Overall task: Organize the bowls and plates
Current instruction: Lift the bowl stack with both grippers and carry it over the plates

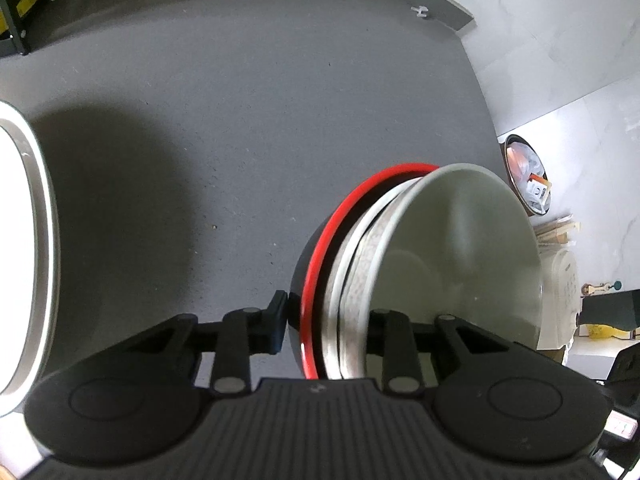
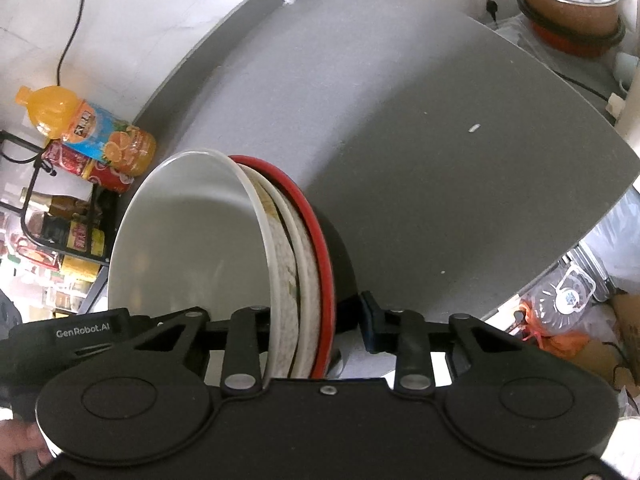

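While both grippers, left (image 1: 326, 320) and right (image 2: 316, 320), clamp the nested bowl stack (image 1: 360, 272) by its rims above the table (image 1: 240, 120), the white bowl (image 2: 192, 240) sits innermost, empty.

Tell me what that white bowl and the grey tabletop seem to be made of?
White bowl: probably glazed ceramic, though melamine is possible; smooth, softly glossy inside. Grey tabletop: matte, finely speckled, looks like laminate or a stone-like composite; hard to tell.

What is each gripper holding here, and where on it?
Both the left gripper and the right gripper clamp the same nested stack of bowls, turned on edge, each gripping across the stacked rims, apparently at opposite sides.
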A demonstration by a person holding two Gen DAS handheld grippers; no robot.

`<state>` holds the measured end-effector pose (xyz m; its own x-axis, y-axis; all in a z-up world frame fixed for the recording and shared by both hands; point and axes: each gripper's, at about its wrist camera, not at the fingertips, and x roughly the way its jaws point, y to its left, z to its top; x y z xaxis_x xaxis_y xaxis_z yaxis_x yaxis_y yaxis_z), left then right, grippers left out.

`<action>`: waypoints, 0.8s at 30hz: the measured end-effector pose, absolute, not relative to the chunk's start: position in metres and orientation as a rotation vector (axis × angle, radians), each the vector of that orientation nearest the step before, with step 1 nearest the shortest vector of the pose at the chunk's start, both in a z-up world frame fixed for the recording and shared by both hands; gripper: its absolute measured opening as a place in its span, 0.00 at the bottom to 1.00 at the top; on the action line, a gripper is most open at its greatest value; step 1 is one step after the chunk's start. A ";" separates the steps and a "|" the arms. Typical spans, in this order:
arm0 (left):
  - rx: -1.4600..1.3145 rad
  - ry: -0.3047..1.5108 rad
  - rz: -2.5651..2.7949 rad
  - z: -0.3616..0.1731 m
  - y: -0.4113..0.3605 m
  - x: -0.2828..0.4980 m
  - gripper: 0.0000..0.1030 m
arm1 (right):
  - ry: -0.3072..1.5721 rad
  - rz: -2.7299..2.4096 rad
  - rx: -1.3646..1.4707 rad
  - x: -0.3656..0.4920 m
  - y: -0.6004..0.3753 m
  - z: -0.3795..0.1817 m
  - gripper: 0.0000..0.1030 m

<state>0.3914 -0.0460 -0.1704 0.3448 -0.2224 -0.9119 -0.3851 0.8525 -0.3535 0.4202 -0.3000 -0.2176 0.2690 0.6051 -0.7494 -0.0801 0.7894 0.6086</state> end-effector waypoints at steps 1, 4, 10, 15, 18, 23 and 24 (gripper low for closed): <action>-0.582 1.230 0.114 -0.169 -0.044 0.390 0.27 | 1.218 0.492 0.512 0.420 -0.300 -0.216 0.30; -0.592 1.219 0.113 -0.166 -0.038 0.390 0.27 | 1.208 0.501 0.510 0.420 -0.297 -0.209 0.30; -0.610 1.190 0.131 -0.148 -0.024 0.377 0.27 | 1.215 0.533 0.504 0.422 -0.283 -0.190 0.30; -0.637 1.163 0.154 -0.131 -0.007 0.368 0.27 | 1.202 0.579 0.459 0.422 -0.264 -0.170 0.30; -0.656 1.141 0.178 -0.121 0.006 0.357 0.27 | 1.194 0.614 0.431 0.420 -0.248 -0.159 0.30; -0.689 1.113 0.215 -0.109 0.032 0.337 0.28 | 1.190 0.670 0.393 0.415 -0.220 -0.144 0.31; -0.693 1.112 0.222 -0.108 0.036 0.333 0.28 | 1.189 0.680 0.384 0.413 -0.214 -0.142 0.31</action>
